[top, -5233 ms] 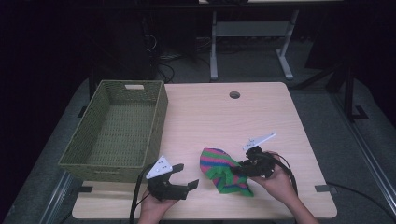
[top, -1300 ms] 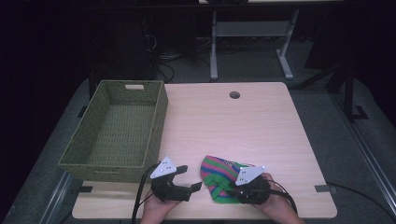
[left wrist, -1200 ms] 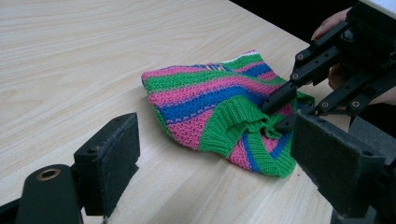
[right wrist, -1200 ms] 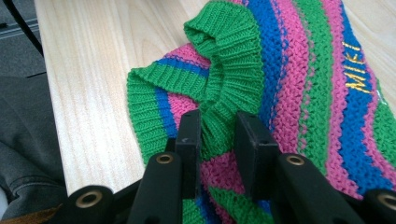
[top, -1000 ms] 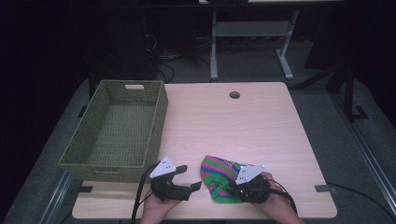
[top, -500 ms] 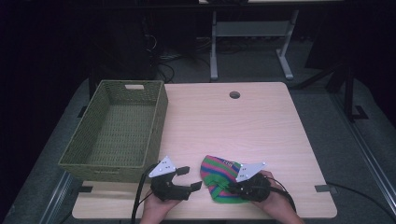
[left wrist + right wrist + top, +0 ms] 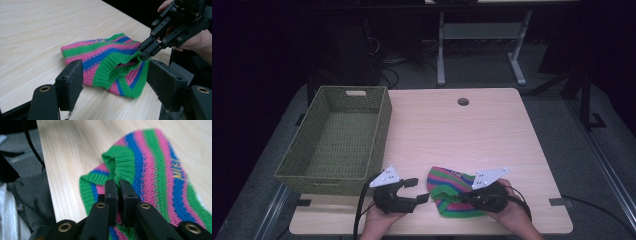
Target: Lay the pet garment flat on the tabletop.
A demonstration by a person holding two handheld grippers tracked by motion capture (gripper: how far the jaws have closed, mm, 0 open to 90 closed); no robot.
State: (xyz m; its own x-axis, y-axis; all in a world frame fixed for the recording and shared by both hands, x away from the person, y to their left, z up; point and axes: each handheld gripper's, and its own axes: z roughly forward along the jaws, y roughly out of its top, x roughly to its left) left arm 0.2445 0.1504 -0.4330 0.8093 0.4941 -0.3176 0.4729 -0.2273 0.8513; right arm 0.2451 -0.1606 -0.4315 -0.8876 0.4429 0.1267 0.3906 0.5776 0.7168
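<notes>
On pale wood table (image 7: pixel 492 130), striped knit (image 7: pixel 451 192)

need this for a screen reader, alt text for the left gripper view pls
A striped knit garment in green, pink and blue lies on a pale wooden table; the right gripper pinches its green cuff. The left gripper frames it, open.

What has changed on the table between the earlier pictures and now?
The right tongs came from the far side of the striped knit piece to its near edge and have just been closing, pinching its green hem. The left tongs have just been closing slightly, nothing between them. The basket stayed put.
</notes>
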